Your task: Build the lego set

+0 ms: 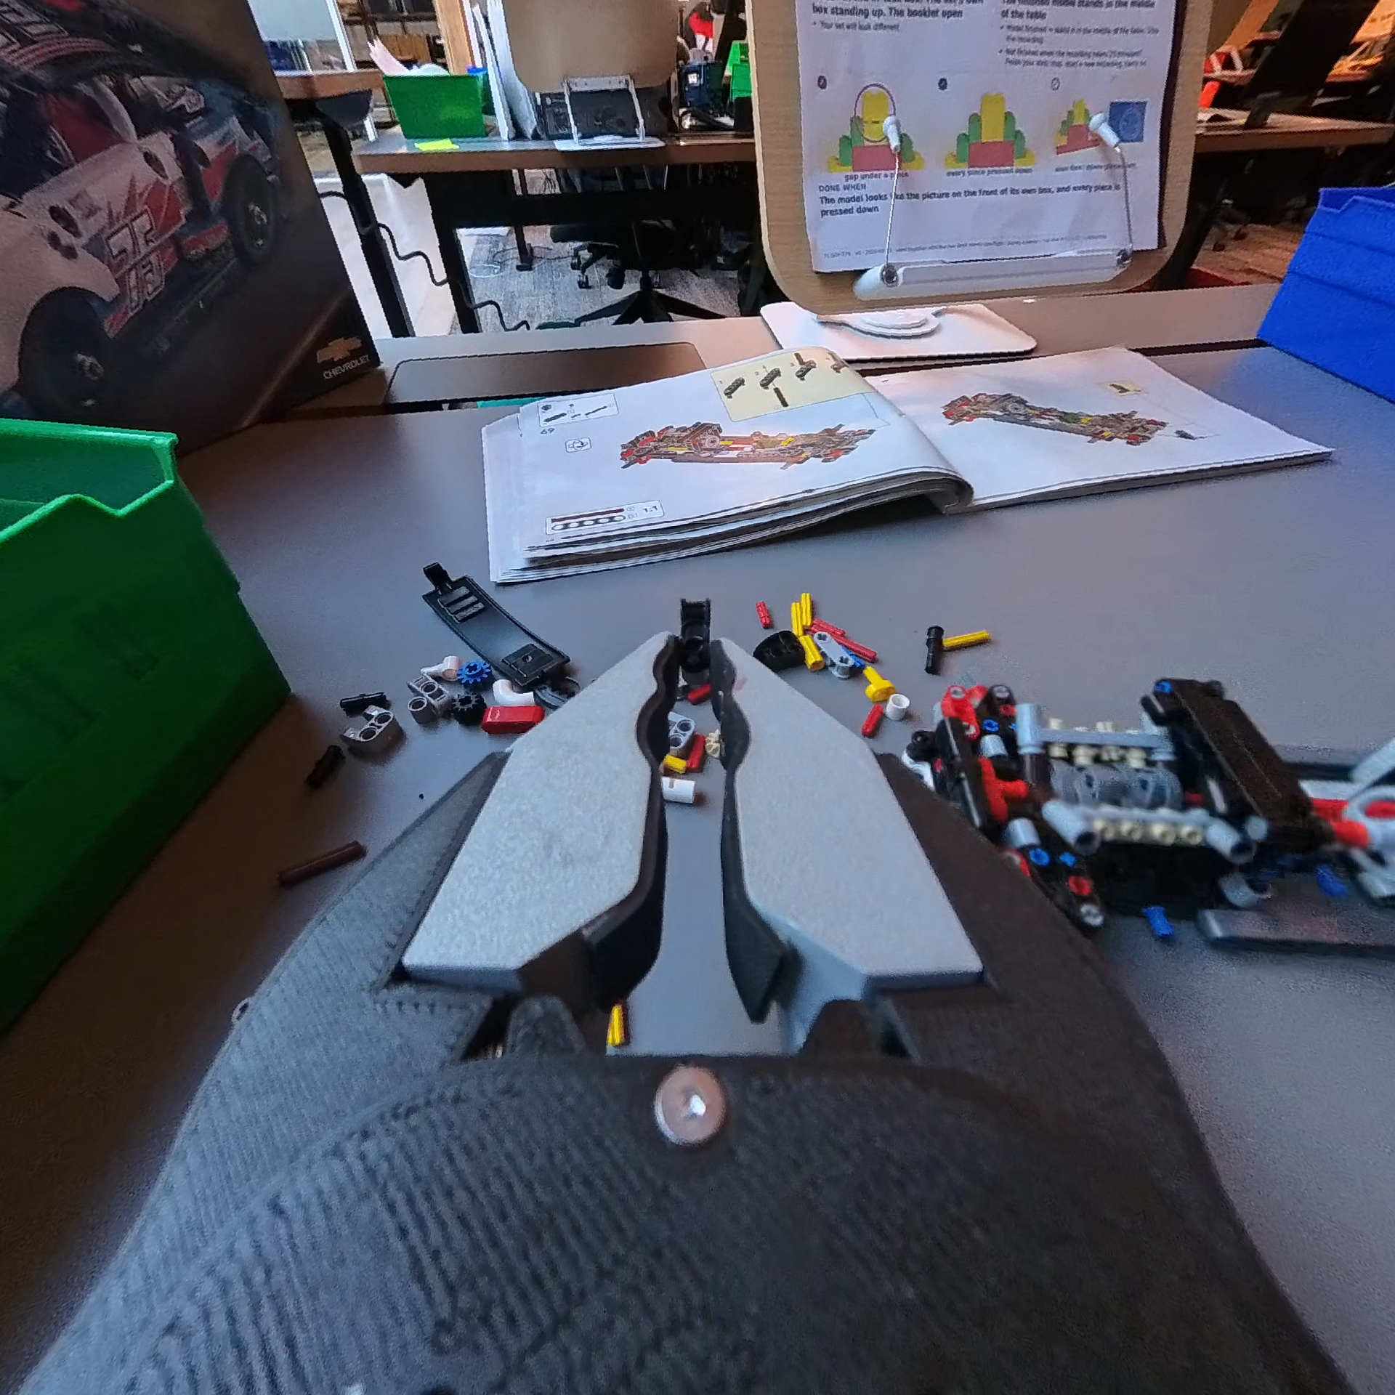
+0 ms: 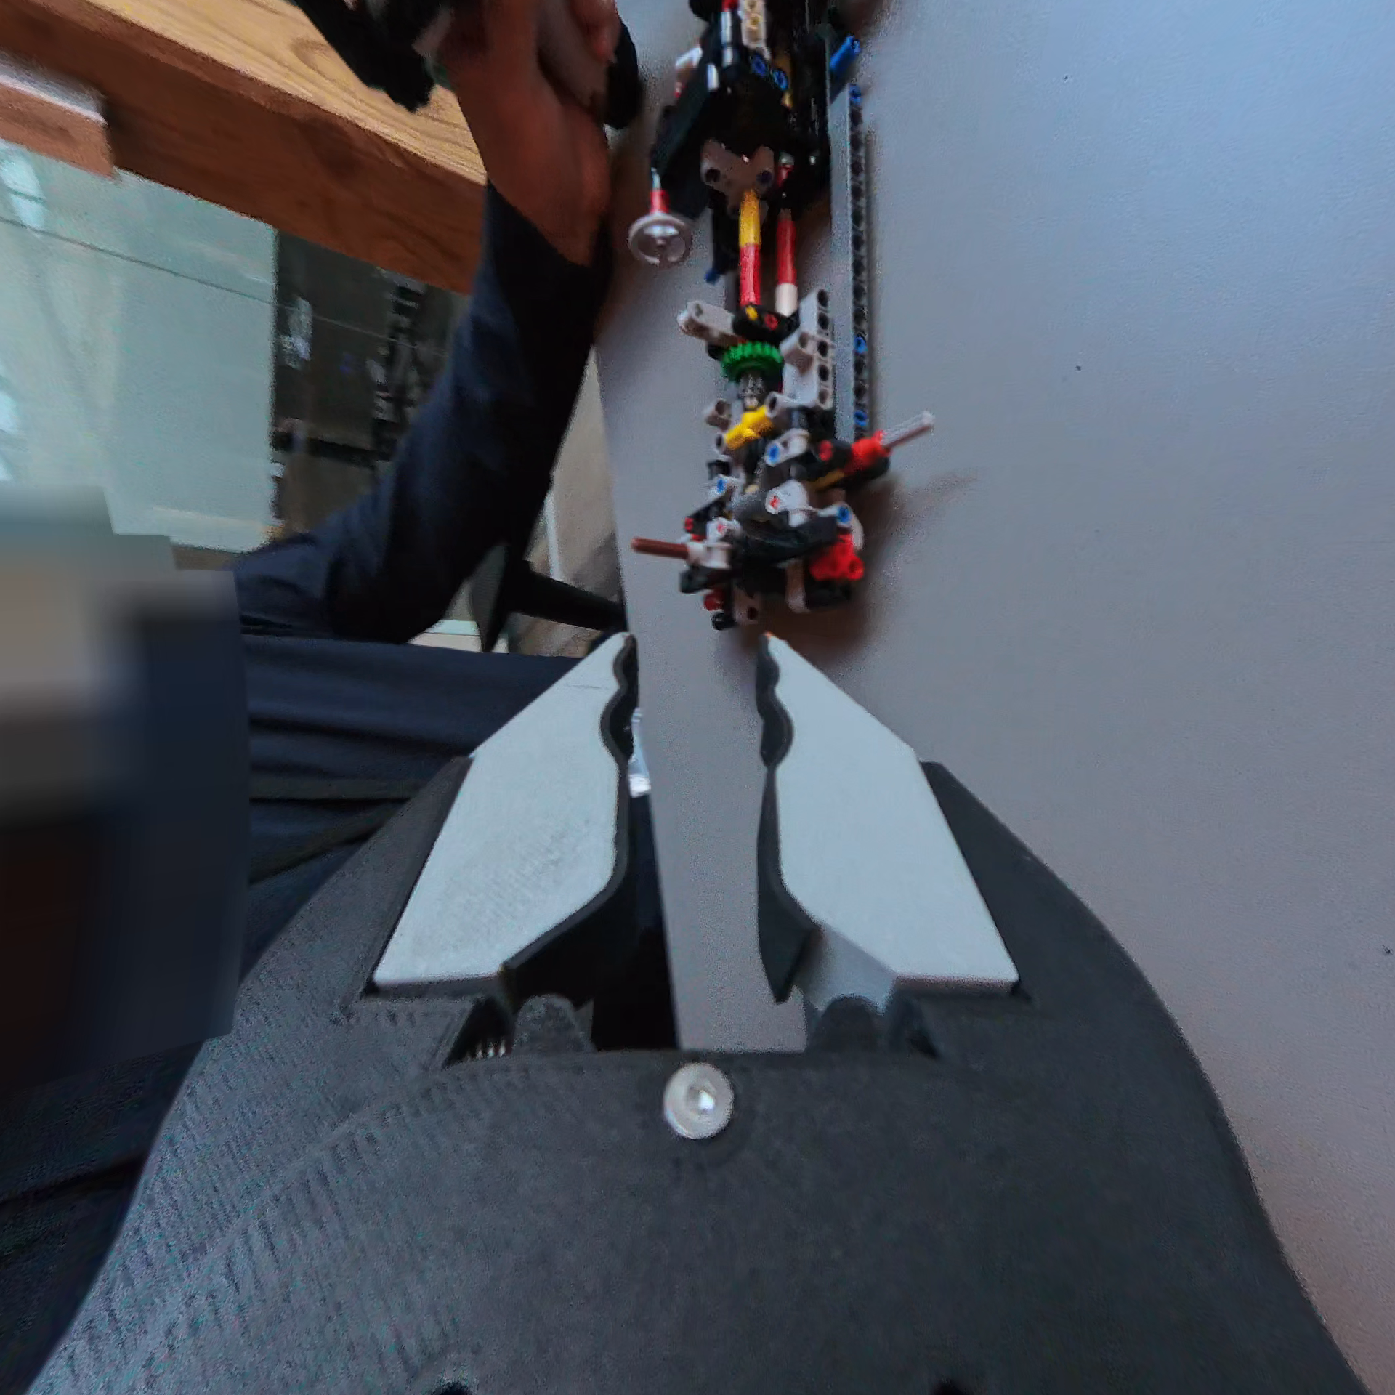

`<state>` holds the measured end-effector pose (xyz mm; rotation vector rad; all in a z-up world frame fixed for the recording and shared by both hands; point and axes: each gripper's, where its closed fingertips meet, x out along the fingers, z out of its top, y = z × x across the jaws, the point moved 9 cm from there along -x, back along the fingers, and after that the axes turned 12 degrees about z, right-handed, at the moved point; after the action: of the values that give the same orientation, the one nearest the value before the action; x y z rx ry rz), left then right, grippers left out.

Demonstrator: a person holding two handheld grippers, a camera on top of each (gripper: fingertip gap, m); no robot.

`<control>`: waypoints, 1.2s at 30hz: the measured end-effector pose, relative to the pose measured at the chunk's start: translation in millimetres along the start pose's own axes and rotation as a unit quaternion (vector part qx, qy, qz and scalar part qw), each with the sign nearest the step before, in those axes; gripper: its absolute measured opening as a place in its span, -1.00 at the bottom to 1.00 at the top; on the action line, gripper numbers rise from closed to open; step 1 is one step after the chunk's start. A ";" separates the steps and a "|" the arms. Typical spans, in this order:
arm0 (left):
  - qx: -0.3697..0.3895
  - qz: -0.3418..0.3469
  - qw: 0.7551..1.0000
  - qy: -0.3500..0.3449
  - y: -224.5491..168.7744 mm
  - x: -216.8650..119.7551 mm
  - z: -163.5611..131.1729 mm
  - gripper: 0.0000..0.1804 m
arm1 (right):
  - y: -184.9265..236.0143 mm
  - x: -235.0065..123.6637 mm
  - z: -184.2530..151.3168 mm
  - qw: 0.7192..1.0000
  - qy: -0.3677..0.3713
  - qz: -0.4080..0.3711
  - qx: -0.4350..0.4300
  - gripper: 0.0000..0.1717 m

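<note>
My left gripper [image 1: 694, 642] is shut on a small black connector piece [image 1: 694, 620] that sticks out past its fingertips, held a little above the grey table [image 1: 1057, 558]. Loose small pieces lie under and around it: red, yellow and grey pins [image 1: 826, 642] to its right, gears and connectors [image 1: 453, 694] to its left. A half-built black, grey and red model [image 1: 1132, 800] lies to the right. In the right wrist view, which is rolled sideways, my right gripper [image 2: 698, 642] is open and empty, its tips just short of the near end of the model [image 2: 770, 543].
An open instruction booklet [image 1: 868, 445] lies behind the pieces. A green bin [image 1: 98, 642] stands at the left, a blue bin [image 1: 1336, 302] at the right, the car box [image 1: 151, 211] at the back left. A person's hand [image 2: 543, 128] and dark sleeve [image 2: 453, 453] are near the table edge. My hands' fingertips stand some 35 cm from each other.
</note>
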<state>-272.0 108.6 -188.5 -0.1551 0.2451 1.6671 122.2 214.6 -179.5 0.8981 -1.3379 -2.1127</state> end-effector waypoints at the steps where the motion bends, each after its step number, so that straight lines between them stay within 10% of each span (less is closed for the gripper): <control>1: 0.001 0.000 1.000 -0.001 -0.2 -0.1 0.0 -0.93 | -1.1 2.2 -6.1 1.000 0.000 -0.014 -0.022 -0.62; 14: 0.018 -0.008 1.000 0.002 -5.5 1.9 -0.1 -0.93 | -14.8 21.8 -50.3 0.941 -0.079 -0.130 -0.304 -0.35; 36: 0.065 -0.016 0.997 0.026 -18.7 8.4 -3.1 -0.93 | -3.0 35.0 -48.8 0.911 -0.104 -0.129 -0.377 -0.25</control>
<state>-254.5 117.8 -194.9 -0.1043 0.3885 1.6121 134.7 162.5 -206.8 0.5371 -0.3839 -2.6745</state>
